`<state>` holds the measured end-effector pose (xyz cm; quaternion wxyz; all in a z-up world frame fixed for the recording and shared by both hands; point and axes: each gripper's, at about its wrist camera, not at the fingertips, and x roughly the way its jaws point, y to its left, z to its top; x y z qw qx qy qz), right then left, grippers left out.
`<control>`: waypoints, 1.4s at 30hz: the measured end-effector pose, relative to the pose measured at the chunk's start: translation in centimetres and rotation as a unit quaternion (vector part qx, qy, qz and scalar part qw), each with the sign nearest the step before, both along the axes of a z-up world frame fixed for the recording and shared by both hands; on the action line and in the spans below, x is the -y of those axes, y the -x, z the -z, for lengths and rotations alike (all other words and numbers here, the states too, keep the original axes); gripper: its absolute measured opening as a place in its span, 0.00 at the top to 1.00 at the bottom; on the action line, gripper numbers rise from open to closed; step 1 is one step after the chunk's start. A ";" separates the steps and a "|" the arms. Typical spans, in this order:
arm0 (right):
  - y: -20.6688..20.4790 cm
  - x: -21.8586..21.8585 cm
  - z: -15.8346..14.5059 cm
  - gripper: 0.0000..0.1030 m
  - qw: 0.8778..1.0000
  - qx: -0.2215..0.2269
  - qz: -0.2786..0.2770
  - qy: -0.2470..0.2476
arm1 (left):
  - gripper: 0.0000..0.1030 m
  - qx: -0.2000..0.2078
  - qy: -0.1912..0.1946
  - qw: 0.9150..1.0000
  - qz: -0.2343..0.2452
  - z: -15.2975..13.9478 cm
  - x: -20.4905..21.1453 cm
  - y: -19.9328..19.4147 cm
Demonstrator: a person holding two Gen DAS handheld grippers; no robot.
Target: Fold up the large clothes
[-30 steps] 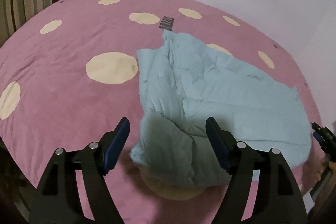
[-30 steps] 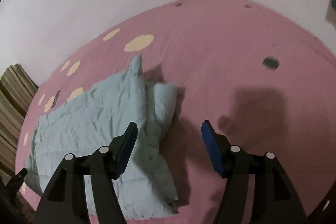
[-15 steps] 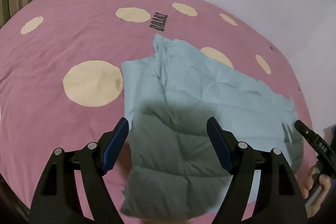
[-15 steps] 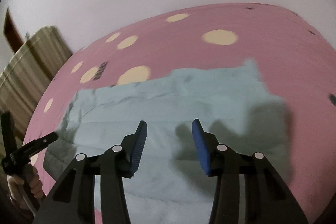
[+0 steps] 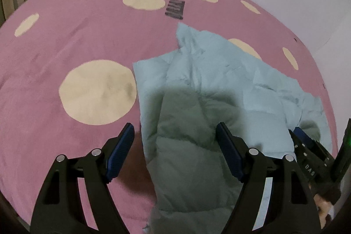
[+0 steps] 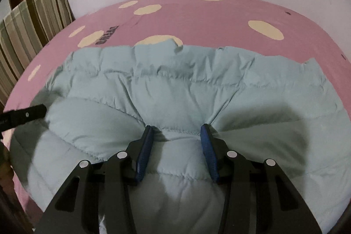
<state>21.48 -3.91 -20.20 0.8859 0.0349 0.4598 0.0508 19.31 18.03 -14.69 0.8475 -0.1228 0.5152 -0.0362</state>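
A pale blue quilted jacket (image 6: pixel 175 84) lies spread over a pink bed cover (image 5: pixel 65 36) dotted with cream circles, one big circle (image 5: pixel 97 92) just off the jacket's edge at 9 o'clock in the left wrist view. A dark printed label (image 5: pixel 174 8) sits on the cover beyond the jacket's pointed tip, at 12 o'clock. A striped cushion (image 6: pixel 28 30) leans against the pale wall at 10 o'clock in the right wrist view.

The right hand-held gripper (image 6: pixel 176 147) is down on the padding, its blue pads (image 6: pixel 143 154) part-way in and pinching a raised fold of the jacket; creases fan out from both pad tips. Seen from the left wrist, its black body (image 5: pixel 307 152) crosses the jacket's edge at 4 o'clock.

The left hand-held gripper (image 5: pixel 174 150) hangs above the near end of the jacket with its jaws spread wide, and nothing is caught between them. Its shadow darkens the cloth beneath.
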 end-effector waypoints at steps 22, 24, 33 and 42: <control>-0.1 -0.1 0.6 0.56 1.000 0.004 -0.002 0.004 | 0.90 0.057 0.067 0.994 0.070 -4.2 1.9 0.4; -0.1 0.0 0.5 0.56 1.000 0.005 -0.003 0.001 | 0.90 0.074 0.067 0.992 0.082 -6.1 2.7 0.8; 0.5 3.5 -1.7 0.56 0.998 0.015 0.012 -0.065 | 0.90 0.122 0.038 0.984 0.127 -12.0 9.1 2.9; 3.8 11.7 -5.6 0.55 0.994 0.044 0.066 -0.073 | 0.90 0.142 -0.008 0.973 0.182 -14.4 19.2 3.0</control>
